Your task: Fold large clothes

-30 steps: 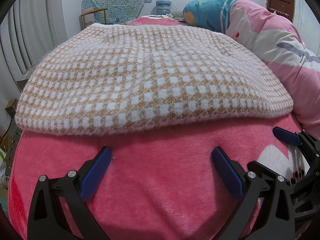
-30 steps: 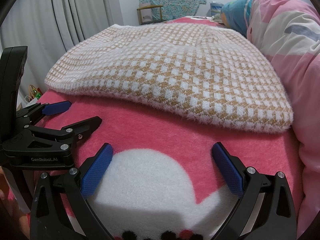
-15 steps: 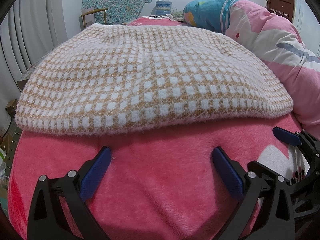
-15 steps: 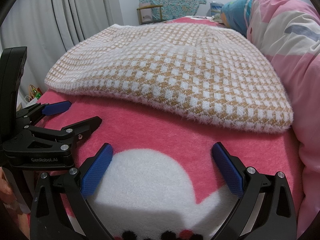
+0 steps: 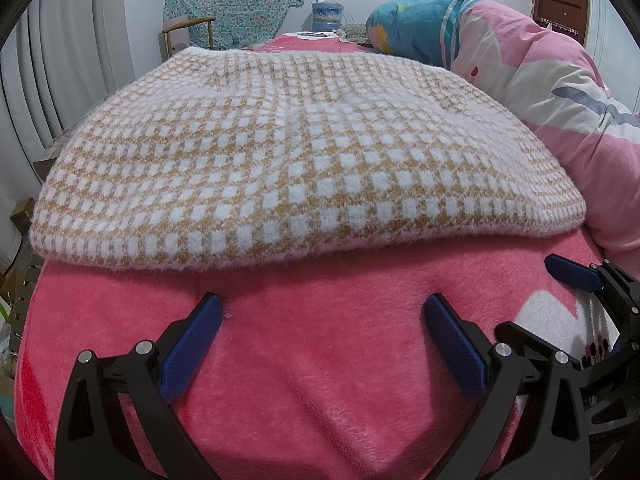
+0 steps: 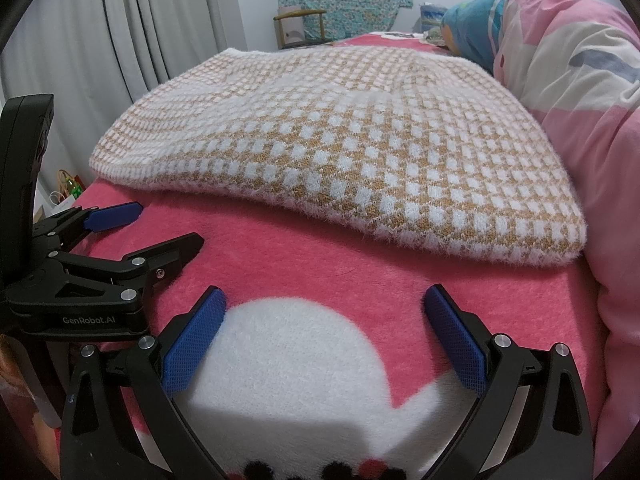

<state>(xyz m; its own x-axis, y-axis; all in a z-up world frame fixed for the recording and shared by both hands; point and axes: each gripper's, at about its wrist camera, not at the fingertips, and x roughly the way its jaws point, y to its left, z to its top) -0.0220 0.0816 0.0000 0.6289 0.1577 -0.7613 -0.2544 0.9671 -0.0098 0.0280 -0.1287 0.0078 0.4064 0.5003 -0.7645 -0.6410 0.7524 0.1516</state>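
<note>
I see the fuzzy tan-and-white checked sweater [image 5: 300, 152] lying flat across the plush pink bed [image 5: 320, 380]. My left gripper [image 5: 320, 344] and right gripper [image 6: 324, 340] are spread, empty, near the bed's front edge. Only the right view shows the white patch [image 6: 288, 360].

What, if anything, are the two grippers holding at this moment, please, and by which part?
Nothing is held. The left gripper and right gripper are both open above the pink blanket, short of the checked sweater.
</note>
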